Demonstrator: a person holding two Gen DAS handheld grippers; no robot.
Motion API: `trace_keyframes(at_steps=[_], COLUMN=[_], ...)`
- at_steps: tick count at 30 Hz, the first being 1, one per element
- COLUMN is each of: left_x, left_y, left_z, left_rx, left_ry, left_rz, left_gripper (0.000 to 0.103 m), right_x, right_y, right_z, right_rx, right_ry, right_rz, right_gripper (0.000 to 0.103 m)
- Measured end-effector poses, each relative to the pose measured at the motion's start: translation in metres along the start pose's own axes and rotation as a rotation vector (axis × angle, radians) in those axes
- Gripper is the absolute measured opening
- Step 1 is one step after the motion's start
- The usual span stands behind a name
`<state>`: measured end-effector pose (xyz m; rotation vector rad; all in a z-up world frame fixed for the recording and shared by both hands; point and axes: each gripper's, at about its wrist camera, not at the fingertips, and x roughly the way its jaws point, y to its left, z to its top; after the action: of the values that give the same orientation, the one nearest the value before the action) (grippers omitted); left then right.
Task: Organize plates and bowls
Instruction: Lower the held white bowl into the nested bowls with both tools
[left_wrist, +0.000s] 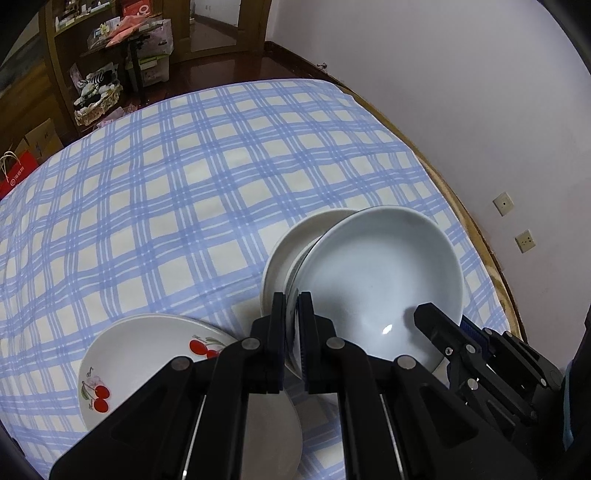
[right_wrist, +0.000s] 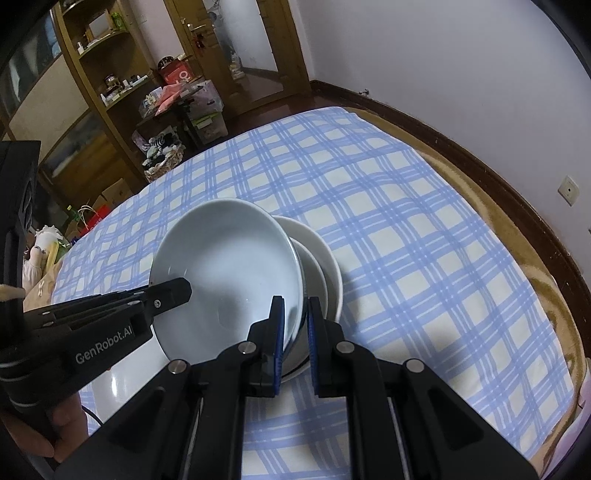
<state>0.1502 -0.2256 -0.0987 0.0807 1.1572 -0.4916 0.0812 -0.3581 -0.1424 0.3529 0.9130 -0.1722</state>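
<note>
A pale blue-grey bowl (left_wrist: 380, 280) (right_wrist: 229, 266) is held tilted by both grippers over a white bowl (left_wrist: 295, 240) (right_wrist: 325, 258) that stands on the checked cloth. My left gripper (left_wrist: 291, 299) is shut on the pale bowl's left rim; in the right wrist view it (right_wrist: 177, 291) reaches in from the left. My right gripper (right_wrist: 295, 302) is shut on the opposite rim and shows at the lower right of the left wrist view (left_wrist: 439, 321). I cannot tell whether the two bowls touch. A white plate with red cherries (left_wrist: 147, 350) lies to the left, partly under my left gripper.
The blue-and-white checked cloth (left_wrist: 184, 184) covers a round table with a wooden edge (left_wrist: 480, 236) close to the white wall. Shelves, boxes and a basket (left_wrist: 96, 107) stand on the floor beyond the far side. A hand (right_wrist: 55, 424) holds the left gripper.
</note>
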Motion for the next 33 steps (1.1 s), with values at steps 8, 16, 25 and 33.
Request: trace_keyframes(at_steps=[8,16,25,33], left_x=[0.006,0.009,0.010,0.011], left_y=[0.001,0.001,0.006,0.006], left_z=[-0.002,-0.003,-0.005,-0.005], left_rx=[-0.002,0.001,0.004,0.003], left_ry=[0.014,0.015,0.022,0.023], left_rz=[0.010,0.022,0.023,0.023], left_gripper=[0.007,0.007,0.007,0.007], right_x=[0.005,0.010,0.011,0.013], right_y=[-0.001,0.000,0.002,0.004], right_z=[-0.002,-0.003,-0.004,-0.005], right_rx=[0.001,0.000,-0.004,0.009], right_ry=[0.014,0.025,0.025,0.023], right_rz=[0.003,0.001,0.001,0.011], right_gripper=[0.013,0.013,0.013,0.013])
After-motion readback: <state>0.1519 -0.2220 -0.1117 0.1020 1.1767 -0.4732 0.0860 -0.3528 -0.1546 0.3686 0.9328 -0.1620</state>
